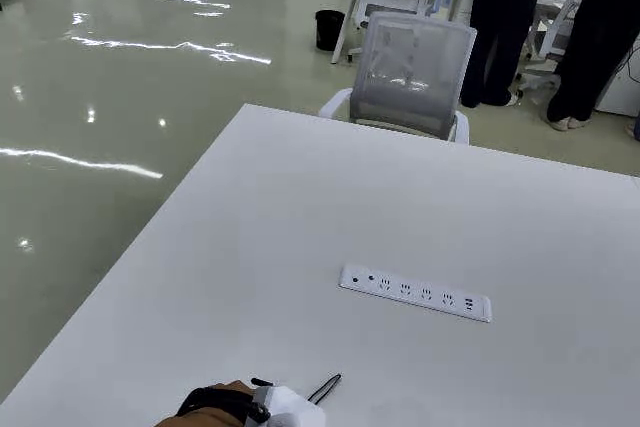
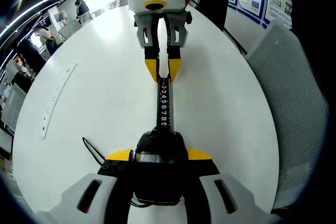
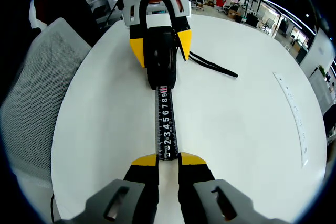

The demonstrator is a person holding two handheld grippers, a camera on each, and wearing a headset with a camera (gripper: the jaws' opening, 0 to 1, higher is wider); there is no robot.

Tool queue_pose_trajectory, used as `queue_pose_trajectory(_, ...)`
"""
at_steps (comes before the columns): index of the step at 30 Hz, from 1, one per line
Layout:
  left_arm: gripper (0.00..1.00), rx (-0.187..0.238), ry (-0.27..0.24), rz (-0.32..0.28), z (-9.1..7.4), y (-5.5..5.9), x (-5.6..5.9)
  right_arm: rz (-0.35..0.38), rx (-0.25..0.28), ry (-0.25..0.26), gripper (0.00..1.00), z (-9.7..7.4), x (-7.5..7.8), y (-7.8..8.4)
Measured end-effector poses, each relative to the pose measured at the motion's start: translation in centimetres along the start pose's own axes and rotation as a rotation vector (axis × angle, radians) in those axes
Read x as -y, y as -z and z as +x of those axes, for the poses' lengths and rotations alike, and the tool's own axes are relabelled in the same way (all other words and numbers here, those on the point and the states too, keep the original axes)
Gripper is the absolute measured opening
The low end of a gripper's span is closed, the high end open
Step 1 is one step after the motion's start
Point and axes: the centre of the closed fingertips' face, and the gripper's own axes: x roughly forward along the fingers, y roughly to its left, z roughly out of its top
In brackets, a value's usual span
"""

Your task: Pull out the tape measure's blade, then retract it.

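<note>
Down on the white table [image 3: 247, 129], the left gripper [image 2: 160, 156] has its jaws clamped on the tape measure [image 2: 159, 174], anchoring the body. The right gripper [image 3: 168, 160] pinches the blade [image 3: 166, 114] at its tip, jaws nearly together. A short length is out, straight between them. That's an opposed hold, likely so one side pulls while the other braces.

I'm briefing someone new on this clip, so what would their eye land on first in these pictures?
First, the numbered blade drawn out low over the white table, its tip pinched by the right gripper and its black tape measure case clamped in the left gripper. In the head view, a white power strip lies mid-table, with a grey mesh chair at the far edge.
</note>
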Motion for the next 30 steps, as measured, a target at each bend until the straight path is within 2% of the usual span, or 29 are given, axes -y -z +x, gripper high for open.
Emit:
queue_pose_trajectory(14,0.33,0.006,0.000,-0.006,0.0,0.0,0.0,-0.007,0.000,0.000,0.10,-0.3,-0.1,-0.2)
queue_pose_trajectory(30,0.33,0.006,0.001,-0.009,0.0,0.0,0.1,0.003,-0.009,0.003,0.10,-0.5,0.0,0.9)
